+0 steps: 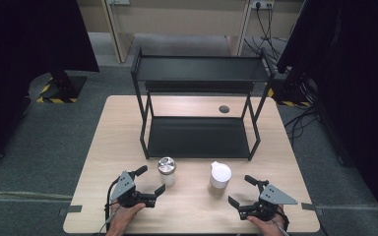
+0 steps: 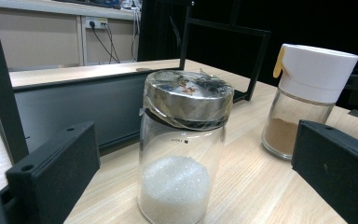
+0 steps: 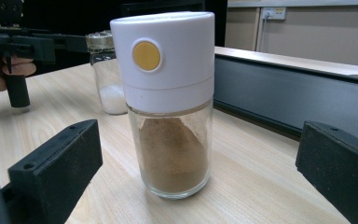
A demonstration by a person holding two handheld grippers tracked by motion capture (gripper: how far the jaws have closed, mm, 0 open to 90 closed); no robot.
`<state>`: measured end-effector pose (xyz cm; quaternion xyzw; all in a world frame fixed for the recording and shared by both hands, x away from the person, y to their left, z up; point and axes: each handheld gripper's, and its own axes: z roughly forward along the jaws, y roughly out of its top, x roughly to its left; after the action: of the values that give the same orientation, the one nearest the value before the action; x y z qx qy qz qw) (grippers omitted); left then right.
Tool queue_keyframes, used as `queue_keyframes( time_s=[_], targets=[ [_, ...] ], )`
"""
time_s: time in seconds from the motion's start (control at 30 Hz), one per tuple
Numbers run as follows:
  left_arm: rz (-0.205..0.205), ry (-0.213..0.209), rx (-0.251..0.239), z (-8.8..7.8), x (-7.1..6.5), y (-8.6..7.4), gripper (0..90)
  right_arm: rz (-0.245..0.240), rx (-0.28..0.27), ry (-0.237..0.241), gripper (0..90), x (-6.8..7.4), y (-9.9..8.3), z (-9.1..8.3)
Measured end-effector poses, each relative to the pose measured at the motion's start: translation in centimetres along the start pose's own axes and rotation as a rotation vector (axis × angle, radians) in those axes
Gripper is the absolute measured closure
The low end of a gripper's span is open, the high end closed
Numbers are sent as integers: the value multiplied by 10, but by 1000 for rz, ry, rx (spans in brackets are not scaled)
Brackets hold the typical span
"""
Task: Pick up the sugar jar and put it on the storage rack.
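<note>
A clear glass jar [image 1: 167, 170] with a silver lid and white grains inside [image 2: 182, 149] stands on the wooden table [image 1: 192, 216]. My left gripper [image 1: 150, 181] is just in front of it, open, and in the left gripper view [image 2: 191, 154] its jaws stand wide on either side without touching the glass. To the right stands a white-capped shaker [image 1: 220, 175] holding brown powder [image 3: 170, 107], with a yellow dot on its cap. My right gripper [image 1: 242, 191] faces it, open [image 3: 191, 154], its jaws apart from the glass.
A black two-level metal rack [image 1: 199, 105] stands behind the jars on the middle and far part of the table. A hand holds each gripper at the table's near edge. A round dark cable hole [image 1: 224, 109] lies behind the rack.
</note>
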<state>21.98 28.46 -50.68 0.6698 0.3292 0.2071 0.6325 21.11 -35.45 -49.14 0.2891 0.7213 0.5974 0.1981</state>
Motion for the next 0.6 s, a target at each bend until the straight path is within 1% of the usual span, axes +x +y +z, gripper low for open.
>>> queue_keyframes(
  time_s=[0.2, 0.33, 0.6],
  targets=[
    [1, 0, 2, 1, 0, 0, 4, 6, -5, 2, 6, -1, -1, 0],
    [-5, -1, -2, 1, 1, 0, 4, 15, -9, 3, 6, -2, -2, 0],
    [-5, -4, 0, 0, 1, 0, 5, 14, -17, 2, 6, -1, -3, 0]
  ],
)
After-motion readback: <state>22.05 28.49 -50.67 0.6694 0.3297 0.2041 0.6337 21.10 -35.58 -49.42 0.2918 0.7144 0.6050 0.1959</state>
